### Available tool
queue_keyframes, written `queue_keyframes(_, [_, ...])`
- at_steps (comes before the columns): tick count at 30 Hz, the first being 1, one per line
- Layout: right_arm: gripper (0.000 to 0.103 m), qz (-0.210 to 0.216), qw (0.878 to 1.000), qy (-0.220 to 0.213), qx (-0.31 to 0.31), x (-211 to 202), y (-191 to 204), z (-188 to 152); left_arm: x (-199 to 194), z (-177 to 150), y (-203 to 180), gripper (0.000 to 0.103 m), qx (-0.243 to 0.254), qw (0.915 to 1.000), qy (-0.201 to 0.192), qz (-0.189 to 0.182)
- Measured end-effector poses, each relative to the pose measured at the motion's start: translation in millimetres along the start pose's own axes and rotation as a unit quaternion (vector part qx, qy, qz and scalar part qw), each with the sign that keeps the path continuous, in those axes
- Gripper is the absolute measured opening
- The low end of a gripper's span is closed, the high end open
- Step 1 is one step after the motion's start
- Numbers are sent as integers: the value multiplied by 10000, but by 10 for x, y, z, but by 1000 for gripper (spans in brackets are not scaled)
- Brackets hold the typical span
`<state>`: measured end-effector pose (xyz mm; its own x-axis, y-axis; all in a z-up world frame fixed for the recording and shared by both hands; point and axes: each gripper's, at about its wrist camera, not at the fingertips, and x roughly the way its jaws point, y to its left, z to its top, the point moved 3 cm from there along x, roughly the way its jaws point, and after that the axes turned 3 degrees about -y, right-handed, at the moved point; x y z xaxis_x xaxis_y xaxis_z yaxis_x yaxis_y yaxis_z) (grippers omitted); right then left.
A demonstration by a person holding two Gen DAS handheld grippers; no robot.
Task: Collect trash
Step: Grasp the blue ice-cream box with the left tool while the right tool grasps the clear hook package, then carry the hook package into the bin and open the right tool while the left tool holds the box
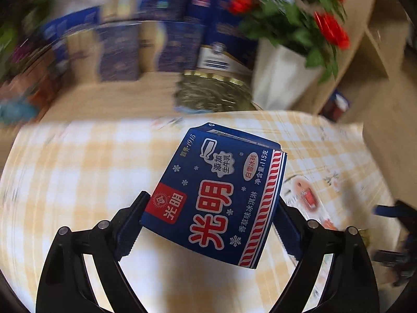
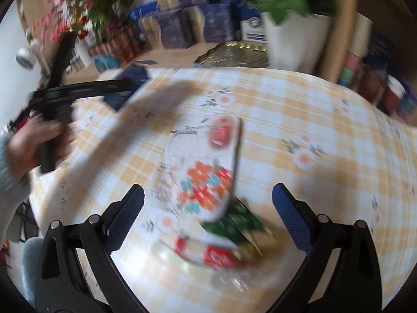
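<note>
Between the left gripper (image 1: pixel 211 208) fingers: 光明 ice-cream carton (image 1: pixel 216 193), 115克.

A lived-in home, most likely a dining corner. Shown by a table under a yellow-and-white checked tablecloth (image 2: pixel 299 109) printed with small flowers, a white pot of red flowers (image 1: pixel 284 78) at the far edge, a second bunch of pink blossoms (image 2: pixel 78 2) to the left, a gold-rimmed tray (image 1: pixel 213 91) beside the pot, stacked blue gift boxes (image 1: pixel 120 52) along the back, and pale wooden shelving (image 1: pixel 375 52) to the right. Everyday clutter throughout, blurred.
</note>
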<state>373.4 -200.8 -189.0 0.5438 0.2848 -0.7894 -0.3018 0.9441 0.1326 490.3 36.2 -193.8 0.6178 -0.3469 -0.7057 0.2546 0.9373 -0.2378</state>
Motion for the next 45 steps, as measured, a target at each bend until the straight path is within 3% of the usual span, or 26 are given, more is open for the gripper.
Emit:
queue_keyframes(2, [95, -71, 9999, 81, -46, 154, 129, 81, -237, -148, 146, 87, -365, 9992, -165, 58])
queue_keyframes(5, [76, -241, 9994, 255, -28, 410, 299, 169, -616, -434, 322, 87, -754, 9959, -439, 234])
queue_keyframes(11, [72, -702, 9946, 665, 368, 799, 340, 166, -1217, -1001, 511, 87, -1230, 9890, -765, 305])
queue_keyframes(14, [58, -874, 9921, 735, 518, 863, 323, 143, -1431, -1207, 557, 87, -1237, 9881, -839, 362])
queue_keyframes(19, [57, -949, 9921, 679, 458, 837, 347, 113, -1727, -1451, 657, 87, -1378, 9846, -1009, 384])
queue_keyframes(27, [57, -841, 9964, -135, 5, 326, 583, 171, -2002, -1607, 570, 87, -1409, 9814, -1219, 472])
queue_keyframes(34, [57, -662, 9946, -688, -418, -289, 843, 70, -2263, -1716, 319, 87, -1391, 9807, -1334, 337])
queue_keyframes(45, [57, -471, 9916, -1043, -610, -1143, 1191, -419, -2833, -1984, -186, 87, -994, 9841, -1466, 154])
